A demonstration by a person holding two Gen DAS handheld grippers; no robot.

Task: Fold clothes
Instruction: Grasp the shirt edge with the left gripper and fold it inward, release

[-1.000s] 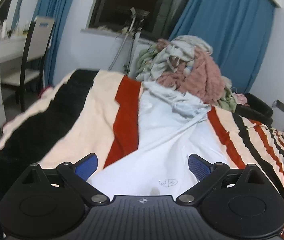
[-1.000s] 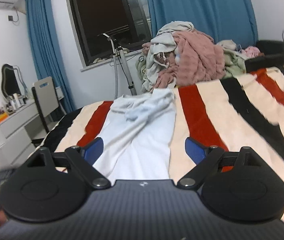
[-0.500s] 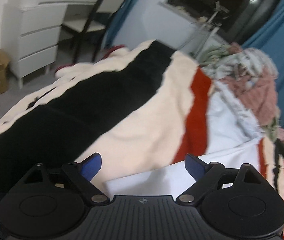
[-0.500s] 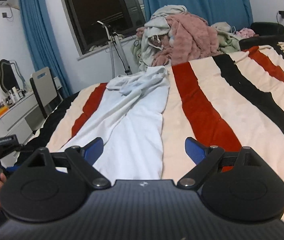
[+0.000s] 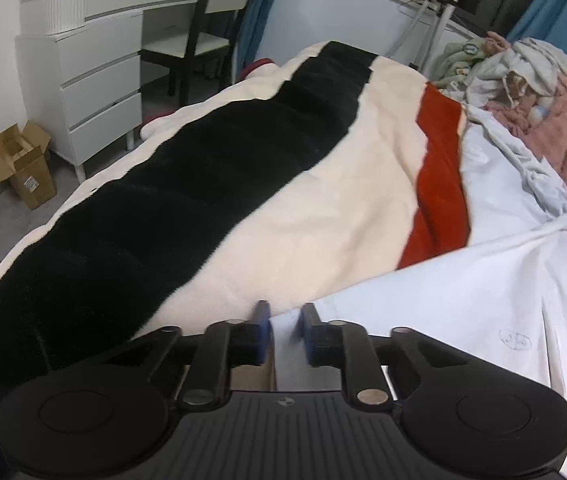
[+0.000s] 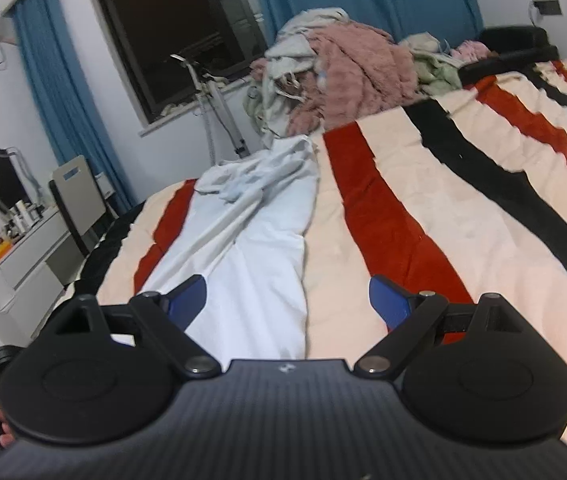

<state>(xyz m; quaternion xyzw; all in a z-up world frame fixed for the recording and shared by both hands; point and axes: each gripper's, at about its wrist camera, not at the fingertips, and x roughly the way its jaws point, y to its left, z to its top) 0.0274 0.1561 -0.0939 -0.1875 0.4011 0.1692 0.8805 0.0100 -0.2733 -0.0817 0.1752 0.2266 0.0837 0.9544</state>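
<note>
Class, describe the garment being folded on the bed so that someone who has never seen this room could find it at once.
Start at the bed's striped blanket, with cream, red and black bands. Along it, from the clothes pile by the window towards the cameras, lies a long pale blue-white garment. Unlike the heaped pink and green clothes, it lies spread out alone, and the left hand-held gripper pinches its near edge.

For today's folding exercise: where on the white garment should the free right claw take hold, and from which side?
Grip the near hem of the white garment at its right corner, coming in low from the near edge of the bed. The right claw is open above that hem, and the left claw has closed around the opposite corner.
</note>
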